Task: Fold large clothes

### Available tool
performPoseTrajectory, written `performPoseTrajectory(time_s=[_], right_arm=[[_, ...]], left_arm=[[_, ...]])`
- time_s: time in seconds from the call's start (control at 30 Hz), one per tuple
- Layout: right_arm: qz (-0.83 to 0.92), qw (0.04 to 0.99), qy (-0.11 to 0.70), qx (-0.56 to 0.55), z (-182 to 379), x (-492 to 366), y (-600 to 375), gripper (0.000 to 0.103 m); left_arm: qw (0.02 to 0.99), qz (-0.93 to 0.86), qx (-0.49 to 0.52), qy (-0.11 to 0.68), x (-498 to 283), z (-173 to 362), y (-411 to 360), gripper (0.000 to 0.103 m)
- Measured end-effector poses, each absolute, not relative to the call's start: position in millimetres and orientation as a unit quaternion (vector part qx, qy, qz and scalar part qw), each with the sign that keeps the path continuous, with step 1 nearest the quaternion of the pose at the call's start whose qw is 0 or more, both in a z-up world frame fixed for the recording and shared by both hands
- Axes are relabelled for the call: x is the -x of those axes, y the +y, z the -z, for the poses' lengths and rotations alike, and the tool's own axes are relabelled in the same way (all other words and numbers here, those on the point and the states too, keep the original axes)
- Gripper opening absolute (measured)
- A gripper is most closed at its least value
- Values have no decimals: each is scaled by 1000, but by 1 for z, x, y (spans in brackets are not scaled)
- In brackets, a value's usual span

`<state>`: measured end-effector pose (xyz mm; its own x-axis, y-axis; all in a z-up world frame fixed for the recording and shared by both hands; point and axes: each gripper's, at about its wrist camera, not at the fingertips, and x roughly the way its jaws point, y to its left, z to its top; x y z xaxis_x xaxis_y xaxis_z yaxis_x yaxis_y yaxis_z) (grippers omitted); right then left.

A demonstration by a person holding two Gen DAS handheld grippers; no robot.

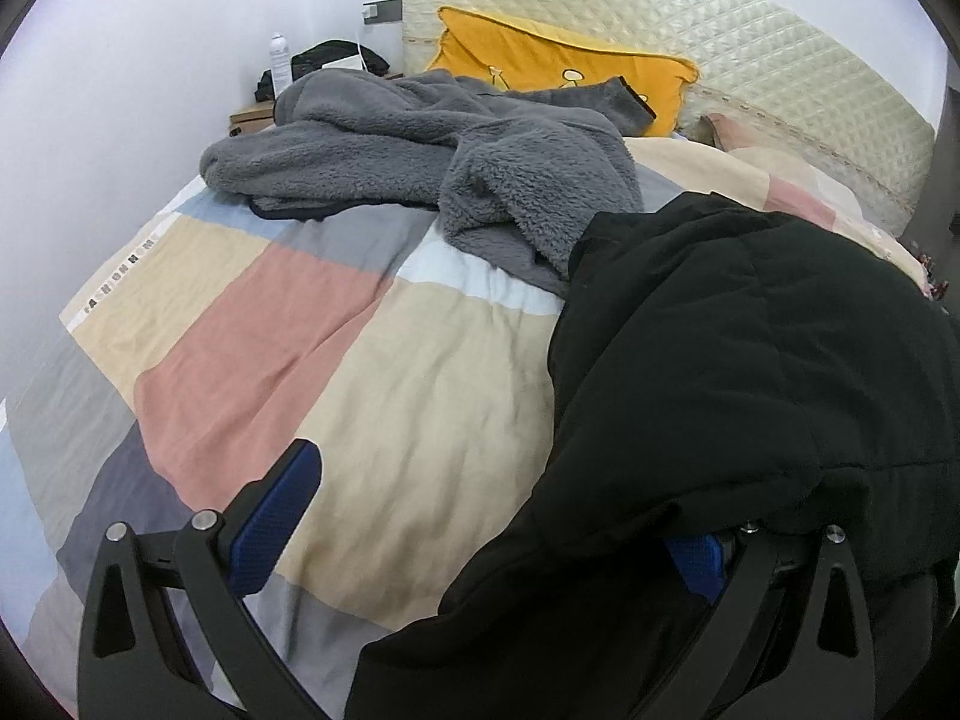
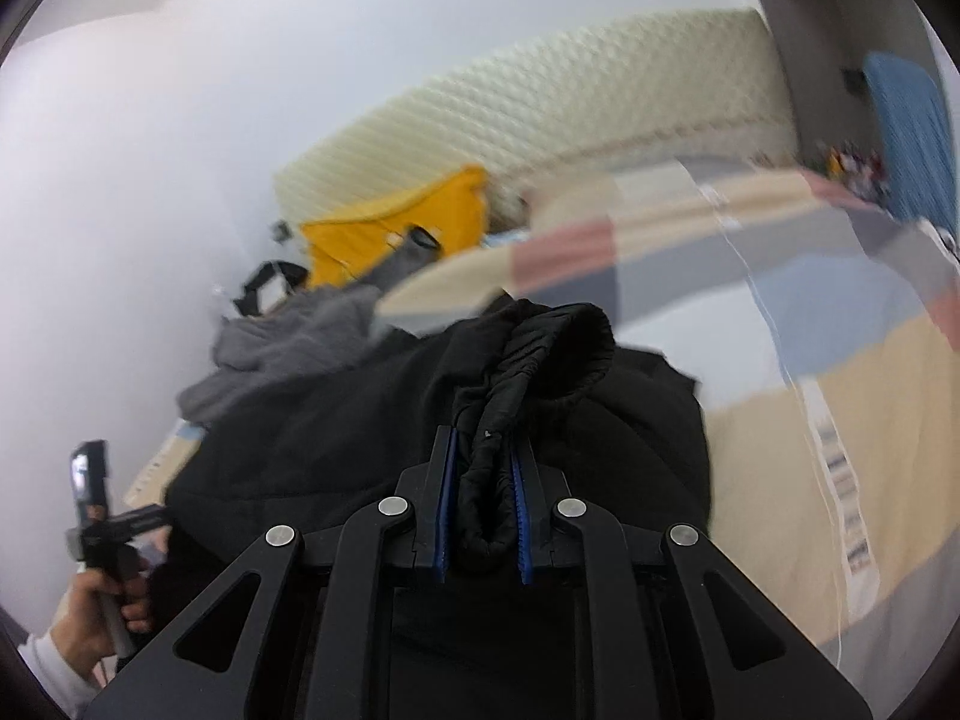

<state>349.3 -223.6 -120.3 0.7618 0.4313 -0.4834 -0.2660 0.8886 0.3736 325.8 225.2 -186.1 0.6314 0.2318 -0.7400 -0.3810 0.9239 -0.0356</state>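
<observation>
A black padded jacket (image 1: 738, 372) drapes over the right finger of the left gripper (image 1: 480, 528), hiding all but a sliver of that blue pad; the left finger's textured blue pad (image 1: 273, 525) stands clear and well apart from it, so the jaws are spread, with nothing visibly pinched. The jacket, matte and softly quilted, is heaped on the near right of a patchwork duvet (image 1: 336, 348) of pink, cream, grey and pale blue blocks. Farther off lies a rumpled grey fleece garment (image 1: 420, 156), shaggy in texture, partly covering a yellow cushion (image 1: 558, 69) propped against a cream diamond-quilted headboard (image 1: 720, 42). At far left a white spray can (image 1: 278, 63) and dark items sit on a small wooden stand, too small to make out. The right wrist view is motion-blurred: the right gripper (image 2: 481, 504) has its 2 blue-lined fingers pressed onto a bunched, gathered edge of the jacket (image 2: 528, 360), a ribbed roll rising between them. At lower left of that view, a hand (image 2: 102, 606) grips the other tool's handle, cut off by the frame edge.
</observation>
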Motion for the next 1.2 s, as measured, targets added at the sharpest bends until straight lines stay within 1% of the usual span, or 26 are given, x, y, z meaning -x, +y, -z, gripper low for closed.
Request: performPoseTrajectory(time_s=[0.33,0.57,0.67,0.73,0.77,0.87,0.93,1.0,1.13,1.2], right_arm=[[-148,924,337,-100,159,-363,-226,14],[-133,923,355,-72,192,-380,-223,23],[-126,923,358,-65,202,-383,-218,24],[-122,924,355,-68,201,-380,-217,25],[-118,925,354,-76,198,-375,-217,28],[-104,927,350,-82,187,-363,-218,30],[-102,930,345,-74,177,-352,-216,33],[-105,933,337,-66,164,-339,-214,40],[-118,940,316,-55,140,-307,-213,41],[-126,942,306,-57,128,-289,-215,42]], left_arm=[[901,-152,93,396,-330,192,220,103],[898,-137,72,411,-335,200,210,103],[899,-139,58,411,-335,201,205,103],[900,-144,46,410,-334,200,203,103],[897,-149,44,414,-332,199,202,103],[896,-141,60,416,-321,192,203,103],[898,-145,53,413,-313,185,200,103],[900,-144,61,407,-299,175,197,103],[912,-136,68,382,-270,154,186,103],[918,-130,52,370,-252,144,174,103]])
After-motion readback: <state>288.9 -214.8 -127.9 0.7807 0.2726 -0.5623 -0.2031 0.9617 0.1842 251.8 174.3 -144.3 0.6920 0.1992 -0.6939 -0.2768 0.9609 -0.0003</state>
